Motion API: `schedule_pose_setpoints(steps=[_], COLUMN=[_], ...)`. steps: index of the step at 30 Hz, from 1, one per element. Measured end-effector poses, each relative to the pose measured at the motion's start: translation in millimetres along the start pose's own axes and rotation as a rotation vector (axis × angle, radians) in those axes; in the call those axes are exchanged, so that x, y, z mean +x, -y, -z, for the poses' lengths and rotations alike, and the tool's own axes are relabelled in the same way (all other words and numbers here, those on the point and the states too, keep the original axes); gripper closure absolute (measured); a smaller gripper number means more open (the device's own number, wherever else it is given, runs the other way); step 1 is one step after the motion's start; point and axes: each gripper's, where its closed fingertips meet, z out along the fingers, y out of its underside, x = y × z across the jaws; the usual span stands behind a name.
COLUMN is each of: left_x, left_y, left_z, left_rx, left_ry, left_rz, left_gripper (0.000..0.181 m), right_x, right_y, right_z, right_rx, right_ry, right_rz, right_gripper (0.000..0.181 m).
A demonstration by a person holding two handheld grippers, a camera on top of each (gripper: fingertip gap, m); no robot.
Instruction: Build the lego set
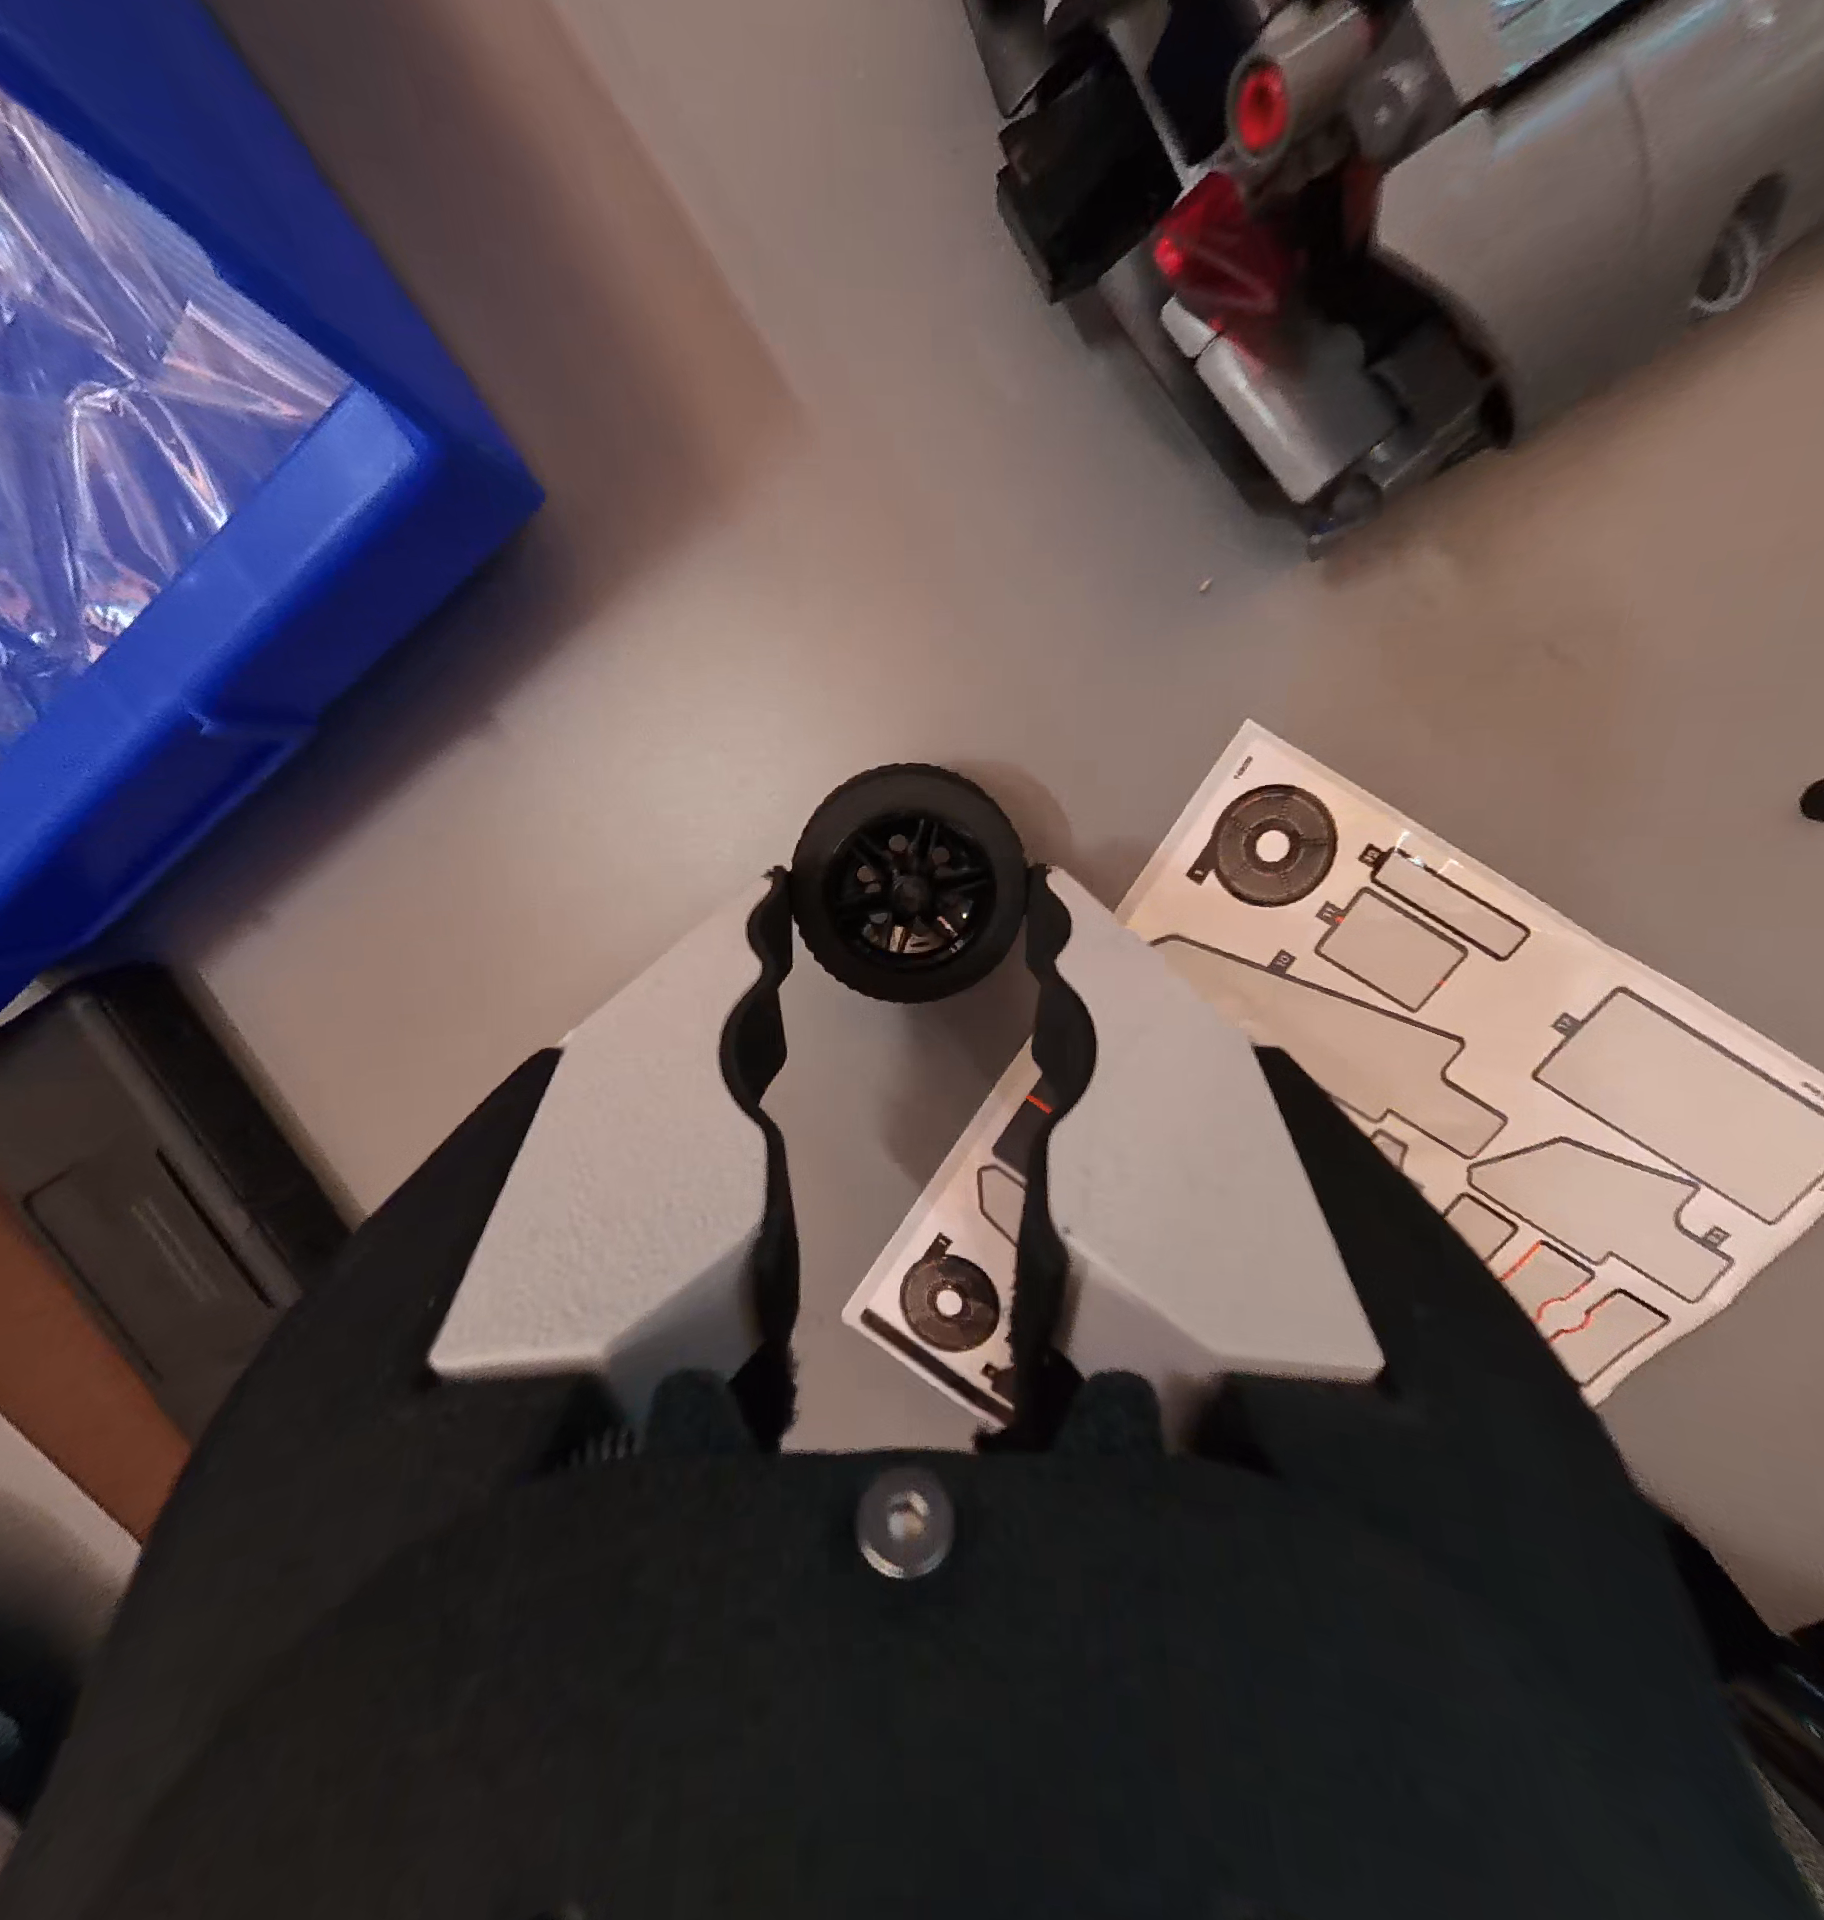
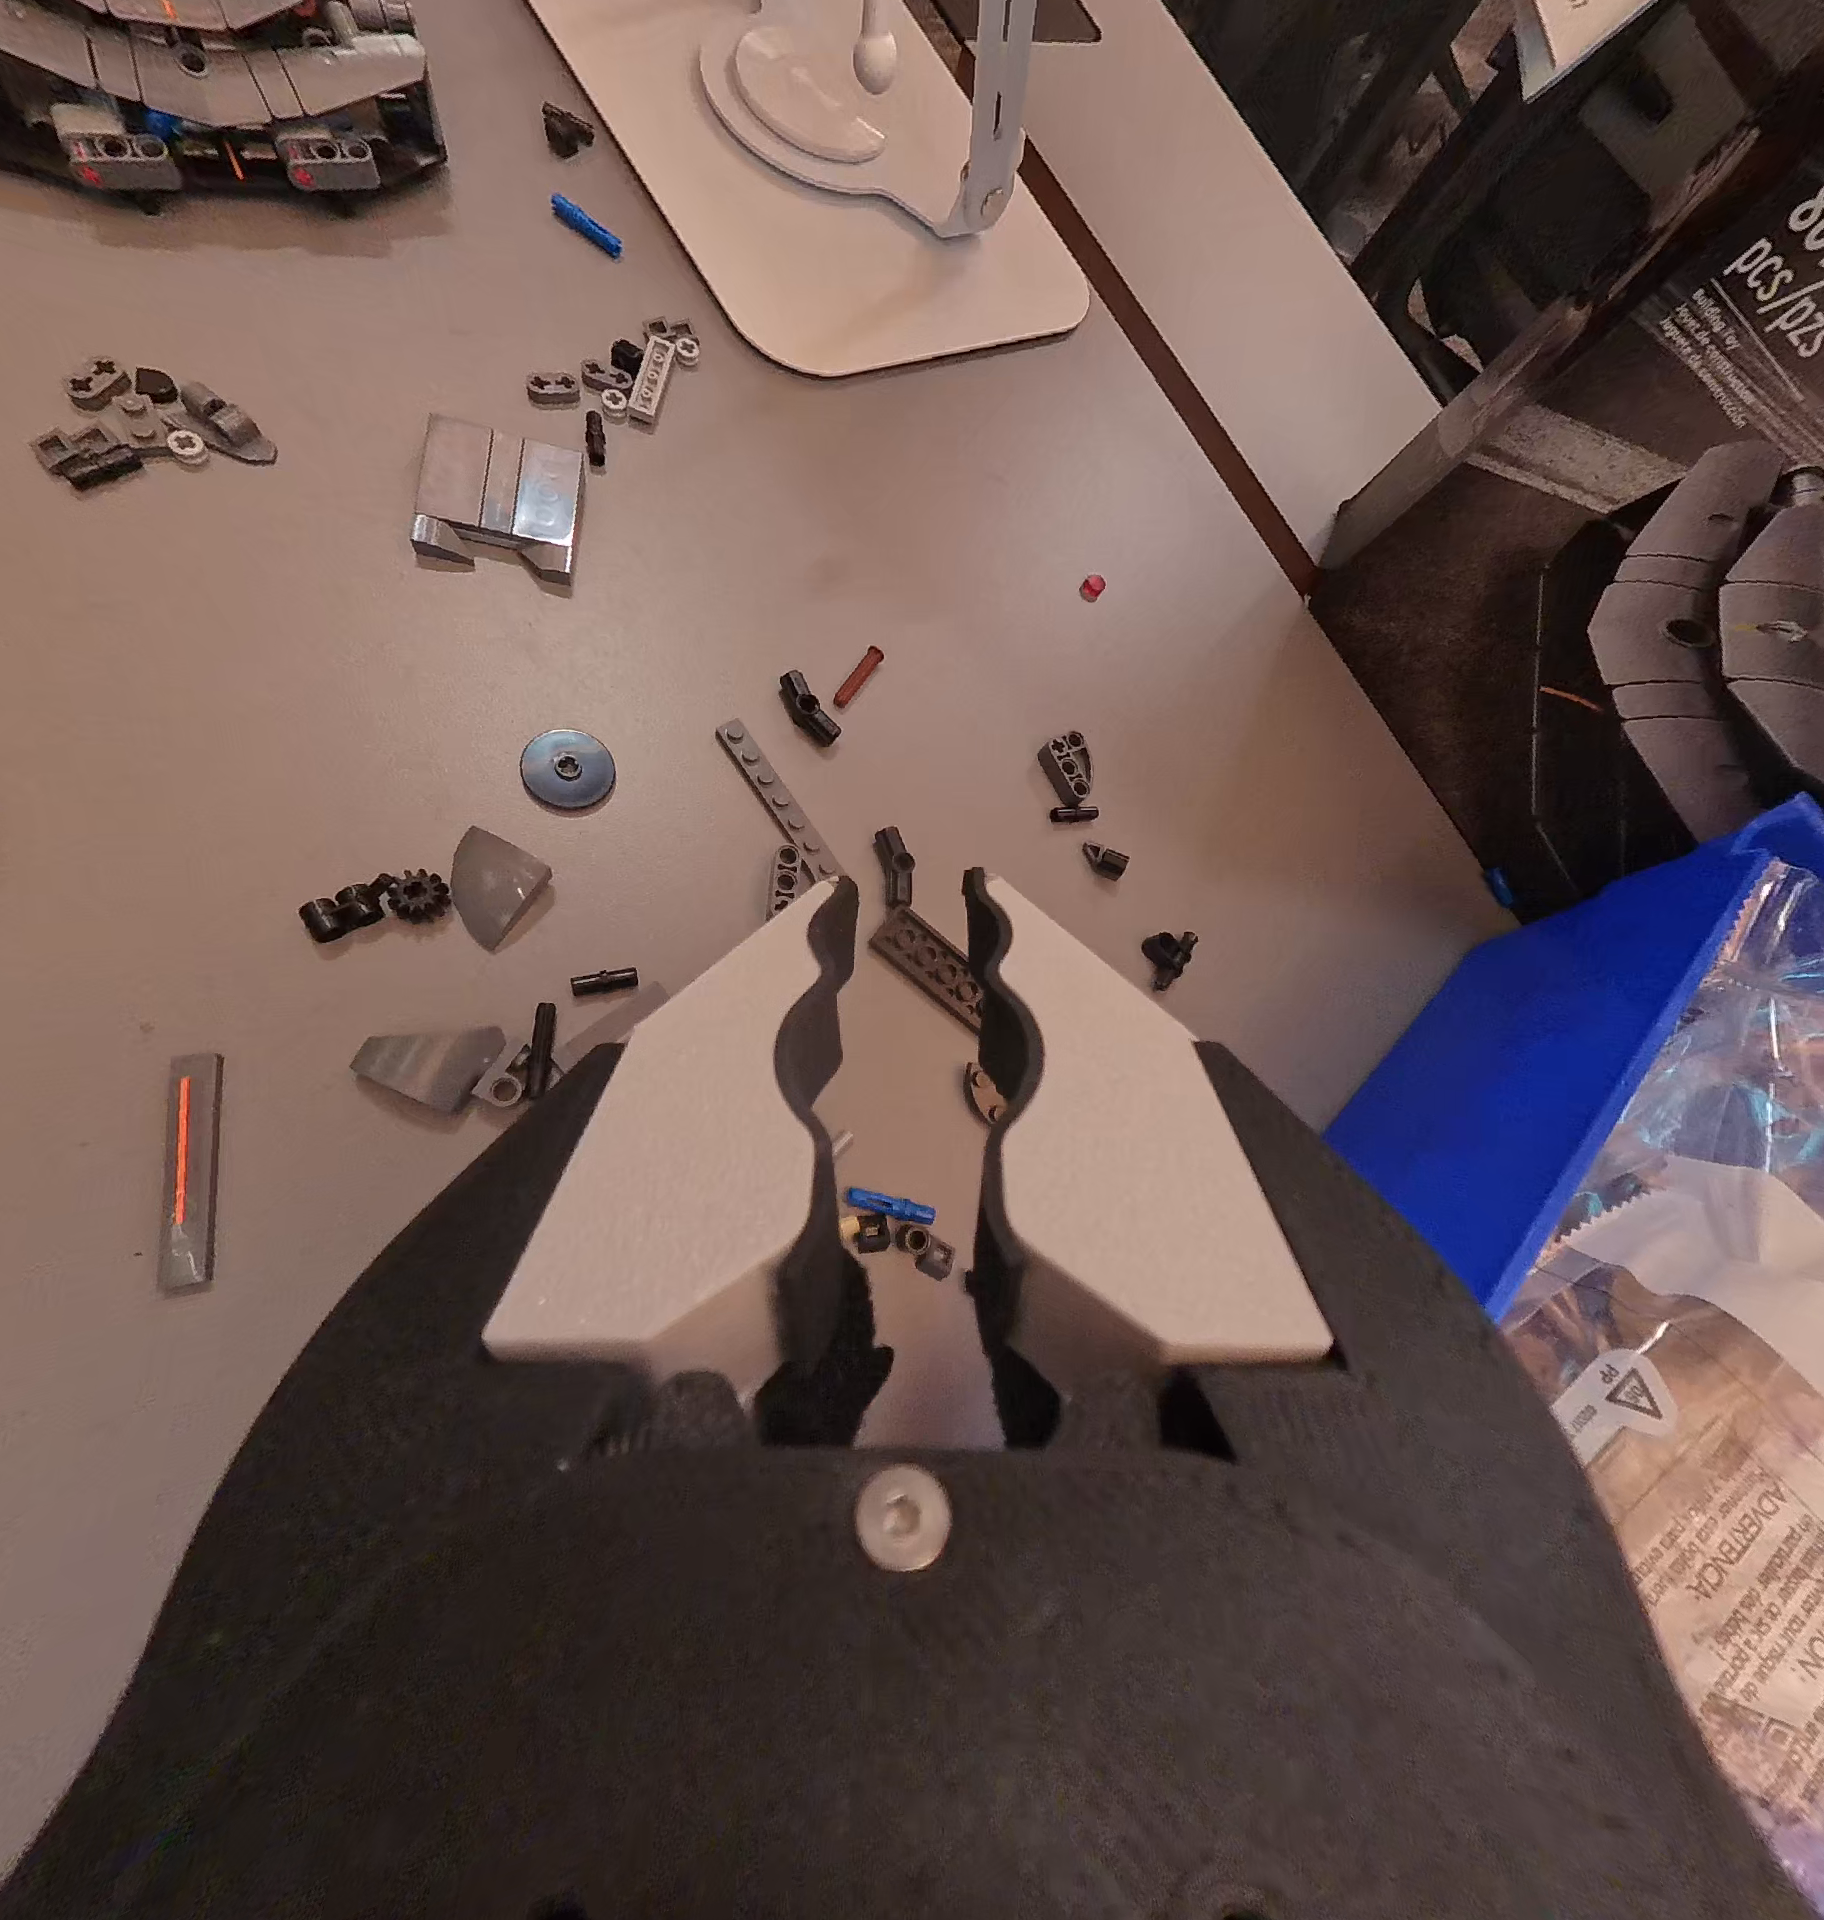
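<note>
The left gripper [image 1: 908, 896] is gripping a black wheel [image 1: 909, 896] between its two fingertips, above the grey table [image 1: 939, 623]. Just beside it a sticker sheet [image 1: 1490, 1060] is lying flat, and farther away the grey lego car [image 1: 1407, 229] is standing. The right gripper [image 2: 910, 883] is hanging a little open and empty over scattered loose lego pieces [image 2: 783, 810]; a blue bin [image 2: 1490, 1101] is sitting to its right.

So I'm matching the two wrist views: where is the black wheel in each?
Left wrist view: the black wheel sits centre frame, gripped at the left gripper tips.
Right wrist view: not in it.
Shared landmark: the grey car model, top right there, top left here.
</note>
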Motion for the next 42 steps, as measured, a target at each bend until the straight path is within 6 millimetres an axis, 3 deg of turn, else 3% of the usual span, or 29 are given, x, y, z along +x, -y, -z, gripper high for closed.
schedule_pose_setpoints(steps=[6, 12, 16, 19, 22, 27, 32, 42], left_x=[4, 6, 40, 60, 70, 53, 33, -23], left_y=[-3, 1, -13, -34, -39, -45, -54, -84], left_z=[-13, 7, 21, 15, 8, 5, 7, 11], left_rx=[-0.034, 0.006, -0.041, -0.148, -0.198, -0.221, -0.238, -0.328], left_ry=[-0.021, -0.025, -0.147, -0.208, -0.244, -0.158, -0.107, 0.105], left_rz=[0.001, 0.021, -0.051, -0.116, -0.138, -0.162, -0.104, 0.080], left_gripper=[0.138, 0.128, 0.132, 0.133, 0.136, 0.149, 0.150, 0.164], right_x=[-2, -3, -4, -6, -7, -6, -8, -9], right_y=[1, 3, 3, 4, 5, 6, 8, 10], right_z=[0, 0, 0, -1, -1, 1, 0, 2], right_rx=[0.000, 0.003, 0.004, 0.005, 0.005, 0.011, 0.014, 0.017], right_ry=[0.004, 0.004, 0.008, 0.012, 0.012, 0.009, 0.013, 0.011], right_rz=[0.005, 0.013, 0.015, 0.018, 0.024, 0.022, 0.028, 0.040], right_gripper=[0.162, 0.162, 0.162, 0.162, 0.162, 0.162, 0.162, 0.162])
